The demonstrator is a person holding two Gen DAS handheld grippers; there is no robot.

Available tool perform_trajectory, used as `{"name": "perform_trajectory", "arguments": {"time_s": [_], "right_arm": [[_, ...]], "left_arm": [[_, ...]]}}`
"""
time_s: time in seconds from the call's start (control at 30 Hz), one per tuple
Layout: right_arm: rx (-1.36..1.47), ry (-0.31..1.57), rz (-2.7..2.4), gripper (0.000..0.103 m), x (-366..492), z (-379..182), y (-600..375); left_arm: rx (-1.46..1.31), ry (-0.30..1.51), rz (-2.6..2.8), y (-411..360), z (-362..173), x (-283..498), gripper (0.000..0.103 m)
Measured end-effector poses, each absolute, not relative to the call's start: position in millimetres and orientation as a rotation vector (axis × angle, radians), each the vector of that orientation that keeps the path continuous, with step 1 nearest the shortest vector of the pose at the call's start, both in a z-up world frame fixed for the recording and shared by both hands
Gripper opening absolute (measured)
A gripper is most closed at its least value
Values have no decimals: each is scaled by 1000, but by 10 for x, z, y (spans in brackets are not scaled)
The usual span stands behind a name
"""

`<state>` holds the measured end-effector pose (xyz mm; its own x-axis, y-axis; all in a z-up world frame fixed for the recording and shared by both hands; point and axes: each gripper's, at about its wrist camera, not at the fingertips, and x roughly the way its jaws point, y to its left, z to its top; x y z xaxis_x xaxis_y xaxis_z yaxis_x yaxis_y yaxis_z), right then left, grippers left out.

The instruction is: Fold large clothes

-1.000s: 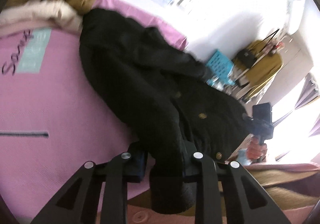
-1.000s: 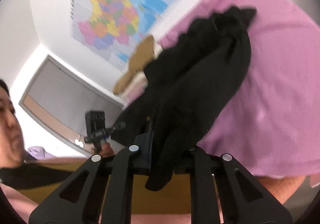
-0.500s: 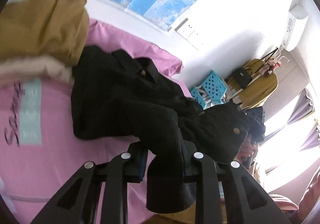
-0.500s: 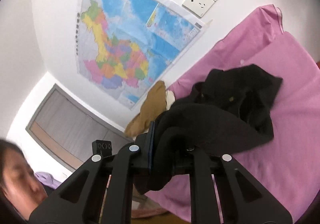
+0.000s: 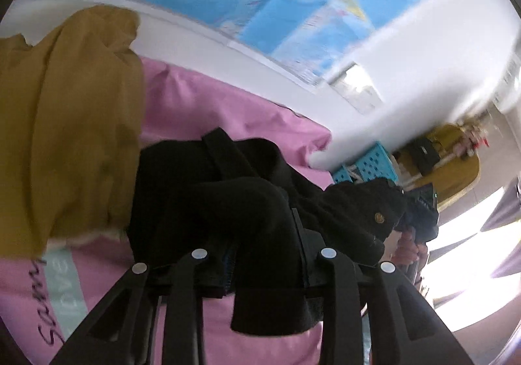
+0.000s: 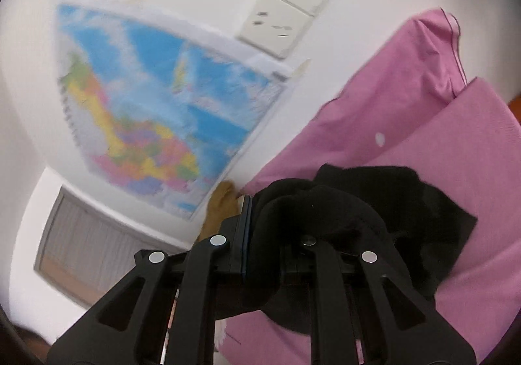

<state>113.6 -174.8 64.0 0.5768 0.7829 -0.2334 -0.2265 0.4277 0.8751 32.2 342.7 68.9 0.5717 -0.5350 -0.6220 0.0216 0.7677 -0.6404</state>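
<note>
A black coat [image 5: 208,189] with brass buttons lies bunched on the pink bed [image 5: 202,104]. My left gripper [image 5: 263,254] is shut on a fold of the coat, which drapes over and hides the fingertips. My right gripper [image 6: 276,234] is shut on another fold of the same black coat [image 6: 384,202], held above the pink bedding [image 6: 456,143] near the wall. The rest of the coat hangs between the two grippers.
A mustard garment [image 5: 65,124] lies piled on the bed at left, also seen in the right wrist view [image 6: 221,205]. A wall map [image 6: 156,111] and sockets [image 6: 293,0] are on the wall. A blue crate [image 5: 368,163] and a mustard-covered rack [image 5: 456,153] stand beyond the bed.
Both grippers have carried the coat's held end forward toward the head of the bed and the wall, folding it over itself. The views now tilt up at the wall.
</note>
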Motion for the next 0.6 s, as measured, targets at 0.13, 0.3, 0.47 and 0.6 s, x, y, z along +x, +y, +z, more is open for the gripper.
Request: {"name": "perform_trajectory", "arguments": {"time_s": [0.13, 0.3, 0.47, 0.6], "right_arm": [[967, 778, 631, 13, 1560, 414, -1731], [987, 853, 582, 13, 1894, 145, -1681], [941, 930, 486, 23, 2074, -82, -1599], [859, 900, 450, 69, 2016, 3, -1609]], "left_arm": [[-634, 955, -292, 3512, 541, 691, 29], [-626, 993, -228, 3573, 399, 990, 32], [-679, 1021, -184, 3745, 245, 1181, 45], [-684, 1018, -220, 3774, 205, 1176, 55]]}}
